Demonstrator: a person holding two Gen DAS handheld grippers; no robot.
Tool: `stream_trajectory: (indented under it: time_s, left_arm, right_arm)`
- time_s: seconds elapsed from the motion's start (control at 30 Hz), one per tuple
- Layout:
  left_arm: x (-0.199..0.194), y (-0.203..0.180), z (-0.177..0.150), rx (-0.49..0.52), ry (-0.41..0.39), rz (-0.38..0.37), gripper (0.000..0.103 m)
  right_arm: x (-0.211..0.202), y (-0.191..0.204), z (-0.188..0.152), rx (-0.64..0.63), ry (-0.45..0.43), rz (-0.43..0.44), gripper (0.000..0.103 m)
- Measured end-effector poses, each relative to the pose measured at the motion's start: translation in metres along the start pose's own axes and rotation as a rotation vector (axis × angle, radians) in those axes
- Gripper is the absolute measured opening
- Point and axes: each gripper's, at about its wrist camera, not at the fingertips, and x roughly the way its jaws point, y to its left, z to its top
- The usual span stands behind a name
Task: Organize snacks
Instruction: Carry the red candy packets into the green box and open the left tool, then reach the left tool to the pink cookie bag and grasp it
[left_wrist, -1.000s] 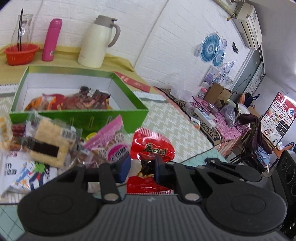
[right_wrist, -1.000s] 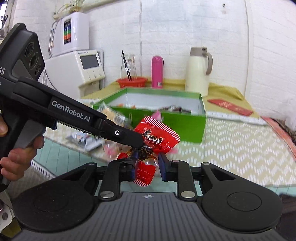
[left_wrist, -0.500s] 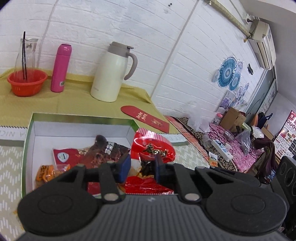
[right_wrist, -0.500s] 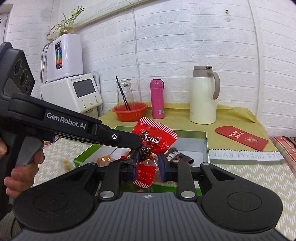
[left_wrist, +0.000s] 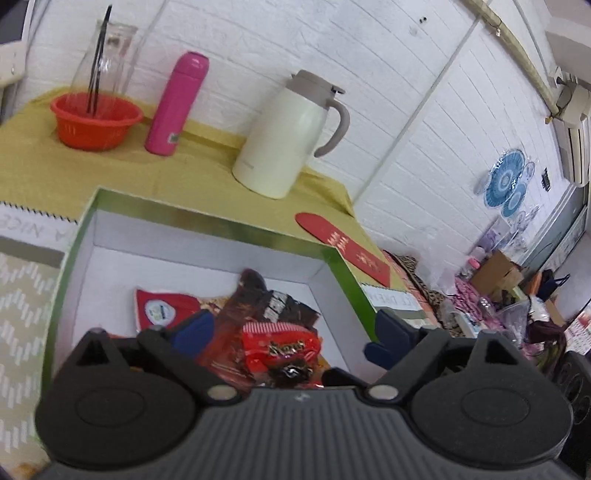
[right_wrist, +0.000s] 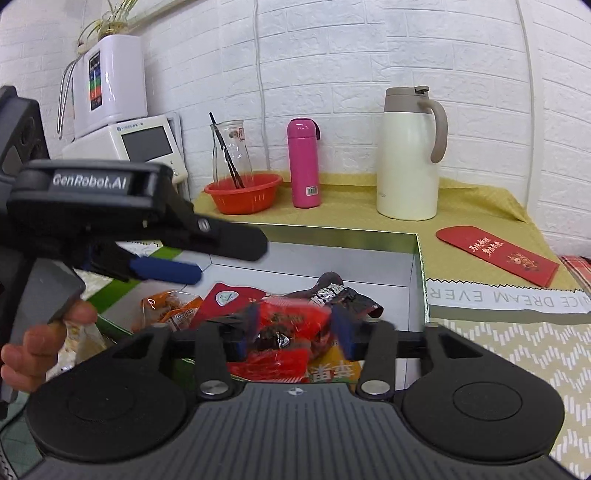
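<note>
A red snack packet (left_wrist: 280, 347) lies in the green box (left_wrist: 207, 218) with the white inside, on top of other packets. My left gripper (left_wrist: 291, 332) hangs over it with jaws opening wide, and its blue pads (left_wrist: 195, 332) stand clear of the packet on both sides. In the right wrist view the same red packet (right_wrist: 291, 317) shows blurred between the spreading jaws of my right gripper (right_wrist: 295, 328), free of its pads. The left gripper (right_wrist: 231, 262) reaches in from the left over the box (right_wrist: 421, 266), held by a hand (right_wrist: 37, 343).
In the box lie an orange packet (right_wrist: 170, 310), a red packet with a white badge (right_wrist: 225, 299), a dark brown one (right_wrist: 332, 291) and a yellow one (right_wrist: 332, 369). Behind stand a cream jug (right_wrist: 410, 155), pink flask (right_wrist: 304, 162), orange basket (right_wrist: 242, 192). A red envelope (right_wrist: 495, 254) lies right.
Both grippers carried the red packet forward from the snack pile to above the box. Then both sets of jaws opened and the packet dropped in among the other packets.
</note>
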Motion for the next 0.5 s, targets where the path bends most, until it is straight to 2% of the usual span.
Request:
stream_trajectory:
  time_s: [0.1,0.2,0.5]
  left_arm:
    - [-0.006,-0.007,0.002,0.071,-0.024,0.053,0.088]
    - [-0.011,-0.011,0.0,0.084,-0.026,0.089,0.088]
    - [-0.036,-0.021,-0.005,0.097,-0.045,0.111,0.088]
  right_arm:
    - [-0.002,0.0,0.0,-0.011,-0.024,-0.012,0.103]
    - [-0.002,-0.001,-0.001,0.01,-0.025,-0.024,0.103]
    - [-0.034,0.007,0.006,-0.002,-0.075,-0.046,0.103]
